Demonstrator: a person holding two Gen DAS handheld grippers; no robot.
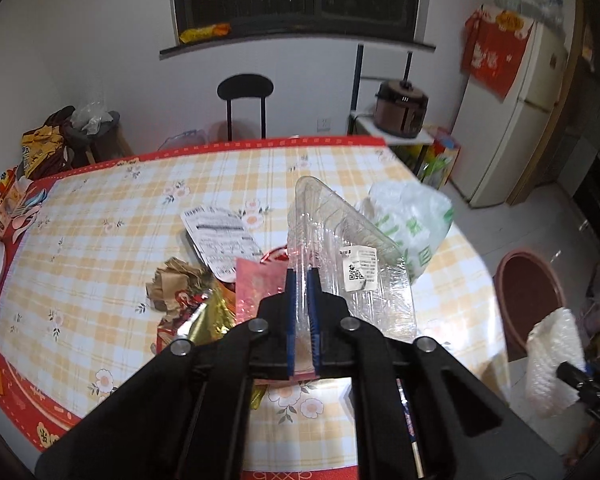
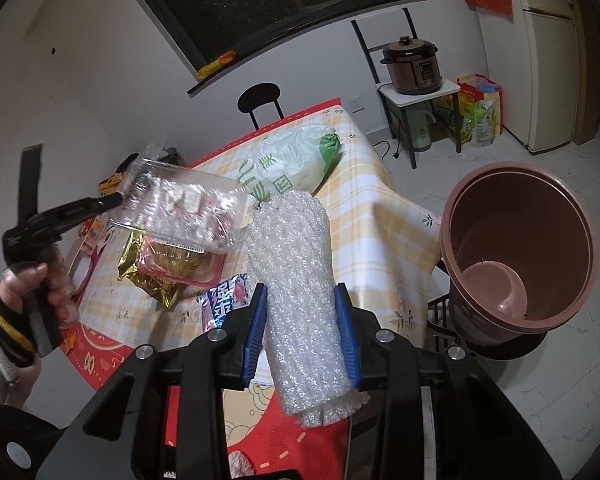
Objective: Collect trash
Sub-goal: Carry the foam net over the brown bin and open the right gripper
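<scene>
My left gripper [image 1: 303,276] is shut on a clear plastic container [image 1: 352,252] with a white label and holds it above the table; the container also shows in the right wrist view [image 2: 180,208]. My right gripper [image 2: 301,296] is shut on a roll of bubble wrap [image 2: 300,280], held over the table's near right edge; the roll also shows in the left wrist view [image 1: 552,364]. The brown trash bin [image 2: 516,256] stands on the floor to the right, open. On the table lie a white-green plastic bag [image 1: 412,220], crumpled brown paper [image 1: 172,280], gold foil [image 2: 148,276], a printed receipt [image 1: 220,236] and a pink tray [image 2: 180,264].
The table [image 1: 100,216] has a yellow checked cloth with a red border. A black chair [image 1: 246,100] stands behind it. A rice cooker [image 2: 414,66] sits on a small stand. A fridge [image 1: 512,120] is at the far right. Snack bags [image 1: 44,152] pile at the table's left.
</scene>
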